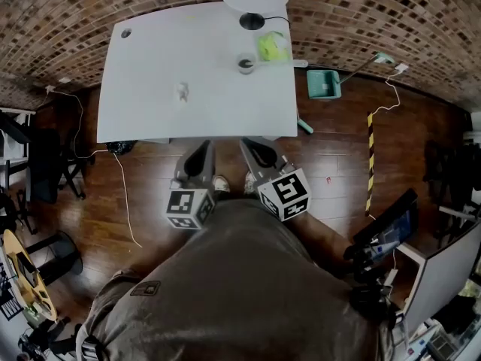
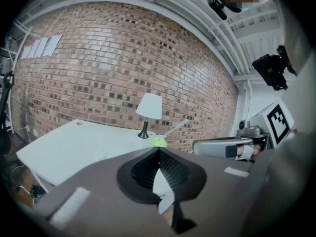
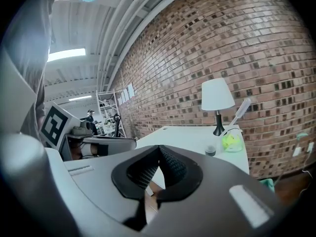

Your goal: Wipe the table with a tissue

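While held short of the table point(image 1: 135, 119), left gripper point(image 1: 201, 150): jaws closed, empty.
Right gripper point(image 1: 252, 147): closed, empty.
Tissue point(image 1: 183, 91): not yet fetched.

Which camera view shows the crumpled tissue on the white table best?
The head view: the tissue lies plainly on the white table, seen from above. In the left and right gripper views the table shows, but I cannot make the tissue out.

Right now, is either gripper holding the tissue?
No: the crumpled tissue lies on the table, while the left gripper and right gripper sit short of its near edge, jaws together on nothing.
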`<state>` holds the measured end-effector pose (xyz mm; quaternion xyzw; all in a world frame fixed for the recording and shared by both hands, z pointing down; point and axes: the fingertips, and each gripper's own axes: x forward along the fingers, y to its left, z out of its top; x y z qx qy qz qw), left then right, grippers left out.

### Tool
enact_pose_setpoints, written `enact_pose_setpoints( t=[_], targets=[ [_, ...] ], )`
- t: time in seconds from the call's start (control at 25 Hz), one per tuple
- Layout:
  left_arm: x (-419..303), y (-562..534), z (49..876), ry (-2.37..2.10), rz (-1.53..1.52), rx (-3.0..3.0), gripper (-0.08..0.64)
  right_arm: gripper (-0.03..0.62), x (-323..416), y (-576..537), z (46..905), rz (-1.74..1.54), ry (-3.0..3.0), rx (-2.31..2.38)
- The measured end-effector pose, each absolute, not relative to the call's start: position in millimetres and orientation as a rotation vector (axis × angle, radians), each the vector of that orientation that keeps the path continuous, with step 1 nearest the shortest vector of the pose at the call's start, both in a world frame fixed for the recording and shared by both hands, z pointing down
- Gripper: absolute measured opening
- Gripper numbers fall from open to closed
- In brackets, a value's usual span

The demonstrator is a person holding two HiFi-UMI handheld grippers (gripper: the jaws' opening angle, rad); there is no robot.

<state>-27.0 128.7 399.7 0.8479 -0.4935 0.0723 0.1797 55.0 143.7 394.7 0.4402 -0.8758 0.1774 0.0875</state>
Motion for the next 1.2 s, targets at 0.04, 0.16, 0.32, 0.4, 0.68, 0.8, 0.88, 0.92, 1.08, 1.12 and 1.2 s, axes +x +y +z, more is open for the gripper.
enact_pose_setpoints(
  t=[0.04, 0.16, 0.32, 0.4, 0.68, 0.8, 0.88, 0.92, 1.08, 1.12, 1.2],
  targets=[
    [-28, 133, 399, -1.383, 0.209, 2.411, 0.002, 0.012, 53, 146, 394, 0.528, -2.605, 1.318],
    [-33, 137, 398, -1.363, 0.215, 2.432, 0.002, 0.012, 47, 149, 390, 0.513, -2.604, 1.34],
    [-43, 136, 397, -1.371, 0.195, 2.427, 0.002, 0.012, 40, 150, 389, 0.525, -2.591, 1.368],
    [-46, 136, 395, -1.374, 0.189, 2.435, 0.002, 0.012, 38, 152, 391, 0.526, -2.583, 1.374],
    [-59, 139, 396, -1.372, 0.18, 2.437, 0.002, 0.011, 25, 153, 385, 0.511, -2.588, 1.39],
    [-60, 138, 399, -1.367, 0.181, 2.433, 0.002, 0.011, 24, 154, 389, 0.5, -2.575, 1.376],
    [-61, 137, 401, -1.361, 0.179, 2.427, 0.002, 0.011, 23, 152, 388, 0.502, -2.571, 1.379],
    [-61, 136, 401, -1.36, 0.179, 2.422, 0.002, 0.011, 23, 152, 387, 0.502, -2.571, 1.382],
    [-62, 136, 401, -1.353, 0.177, 2.399, 0.002, 0.011, 22, 151, 383, 0.499, -2.573, 1.395],
    [-61, 136, 402, -1.348, 0.178, 2.403, 0.002, 0.011, 22, 151, 383, 0.5, -2.572, 1.398],
    [-61, 137, 403, -1.341, 0.18, 2.41, 0.002, 0.011, 22, 152, 385, 0.504, -2.568, 1.398]
  ],
)
